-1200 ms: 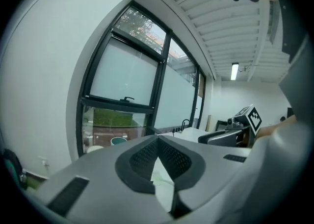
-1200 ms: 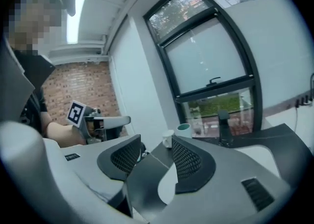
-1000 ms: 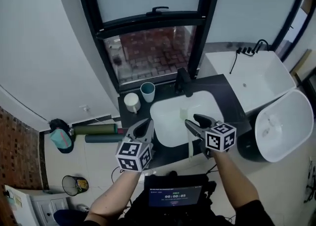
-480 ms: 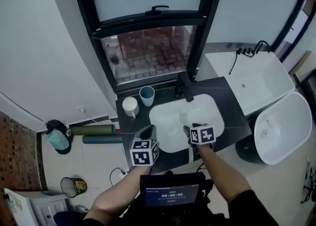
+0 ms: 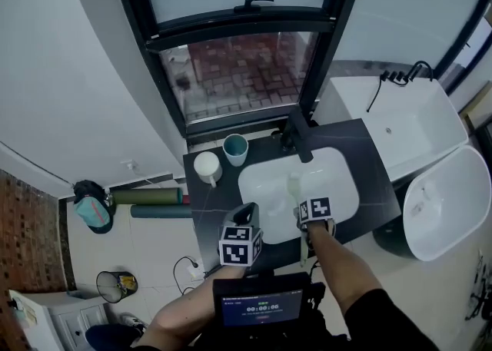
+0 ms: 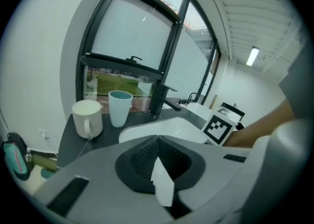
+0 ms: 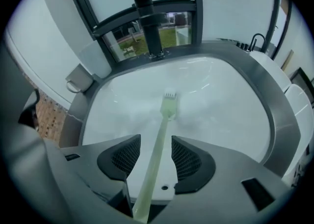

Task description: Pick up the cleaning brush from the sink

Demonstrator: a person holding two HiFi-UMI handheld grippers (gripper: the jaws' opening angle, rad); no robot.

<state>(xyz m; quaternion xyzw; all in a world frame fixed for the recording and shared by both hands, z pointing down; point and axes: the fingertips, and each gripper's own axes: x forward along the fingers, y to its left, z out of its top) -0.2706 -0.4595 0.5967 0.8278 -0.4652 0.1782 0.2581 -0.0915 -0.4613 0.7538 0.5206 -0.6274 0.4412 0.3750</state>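
Lining up the grab: right hand-held gripper (image 7: 156,139) sits spread around the cleaning brush (image 7: 162,131) handle, brush lying in the sink (image 7: 230,115) bristles-far, left hand-held gripper (image 6: 157,140) pressed together on nothing, so next I'd guess squeeze, then lift.

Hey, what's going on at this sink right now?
A person is working two handheld grippers at a white sink. The right gripper hovers over it with its jaws apart on either side of the brush handle, not yet closed on it. The left gripper is shut and empty, over the dark counter.
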